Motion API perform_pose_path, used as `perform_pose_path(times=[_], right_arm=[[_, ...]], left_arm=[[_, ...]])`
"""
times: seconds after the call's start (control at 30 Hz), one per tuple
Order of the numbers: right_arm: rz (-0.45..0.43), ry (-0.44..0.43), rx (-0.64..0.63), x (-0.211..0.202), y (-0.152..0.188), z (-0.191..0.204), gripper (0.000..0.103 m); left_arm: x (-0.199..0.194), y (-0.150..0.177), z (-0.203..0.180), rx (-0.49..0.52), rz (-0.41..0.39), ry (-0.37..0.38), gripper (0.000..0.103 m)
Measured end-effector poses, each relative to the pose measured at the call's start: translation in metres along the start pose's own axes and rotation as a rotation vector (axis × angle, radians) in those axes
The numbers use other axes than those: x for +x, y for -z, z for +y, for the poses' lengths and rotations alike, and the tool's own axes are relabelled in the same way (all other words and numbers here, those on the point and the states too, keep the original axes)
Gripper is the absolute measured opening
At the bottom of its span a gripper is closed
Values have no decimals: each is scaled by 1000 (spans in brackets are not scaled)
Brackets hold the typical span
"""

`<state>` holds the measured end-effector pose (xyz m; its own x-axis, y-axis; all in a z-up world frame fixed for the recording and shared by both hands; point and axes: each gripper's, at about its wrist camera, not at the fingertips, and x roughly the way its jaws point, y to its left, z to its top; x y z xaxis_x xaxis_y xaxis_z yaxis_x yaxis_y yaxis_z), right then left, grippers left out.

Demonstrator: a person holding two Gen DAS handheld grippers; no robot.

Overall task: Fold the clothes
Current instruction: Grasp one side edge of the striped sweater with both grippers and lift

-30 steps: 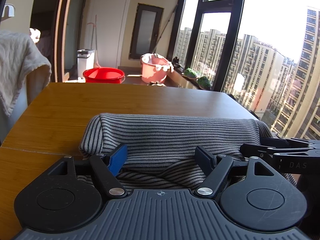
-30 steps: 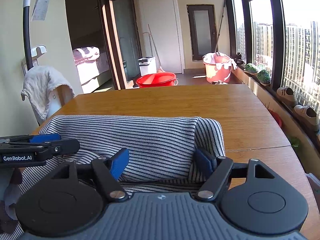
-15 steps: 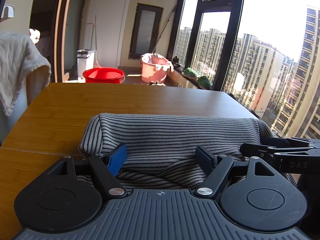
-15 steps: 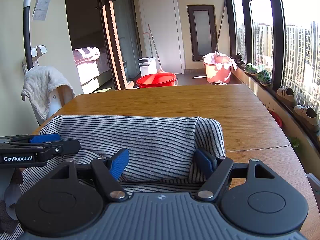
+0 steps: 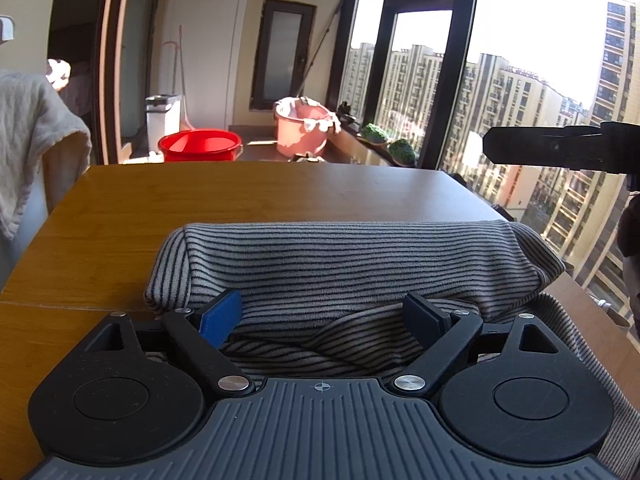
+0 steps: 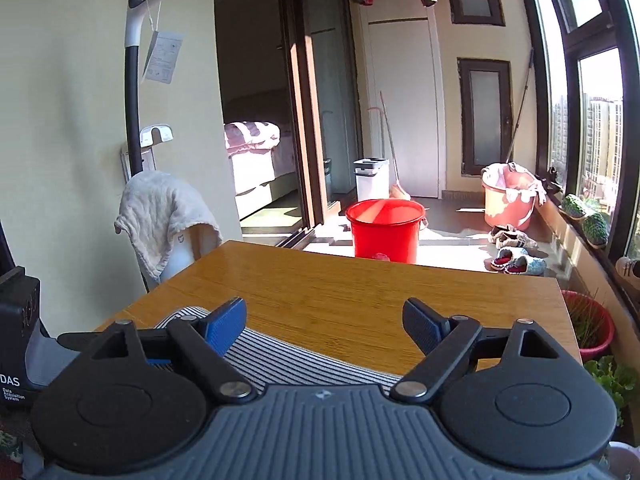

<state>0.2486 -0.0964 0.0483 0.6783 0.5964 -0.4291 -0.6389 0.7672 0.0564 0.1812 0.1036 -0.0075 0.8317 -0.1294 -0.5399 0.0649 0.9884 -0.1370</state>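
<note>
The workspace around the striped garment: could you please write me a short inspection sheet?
Surface: wooden table, seam across its near part.
Job's things: striped garment folded into a long band on the table.
Clutter: nothing seen on the table.
Grippers: left gripper open, low over the garment; right gripper open, raised above it, holding nothing.
Cables: nothing seen.
Surroundings: white towel draped at the left, red basin, pink bucket, white bin, shoes on the floor, windows at the right.
</note>
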Motion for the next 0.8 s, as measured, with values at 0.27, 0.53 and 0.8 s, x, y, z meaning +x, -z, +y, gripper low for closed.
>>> perform_pose_path(times=[0.27, 0.53, 0.8], right_arm=[[258, -144, -27, 100, 23, 8, 89], [244, -162, -38, 75, 23, 19, 40], [77, -36, -439, -13, 62, 90, 28]], left_arm=[[-16, -3, 12, -11, 101, 26, 95], [-63, -24, 51, -172, -45, 90, 98], [-55, -39, 68, -289, -25, 99, 99]])
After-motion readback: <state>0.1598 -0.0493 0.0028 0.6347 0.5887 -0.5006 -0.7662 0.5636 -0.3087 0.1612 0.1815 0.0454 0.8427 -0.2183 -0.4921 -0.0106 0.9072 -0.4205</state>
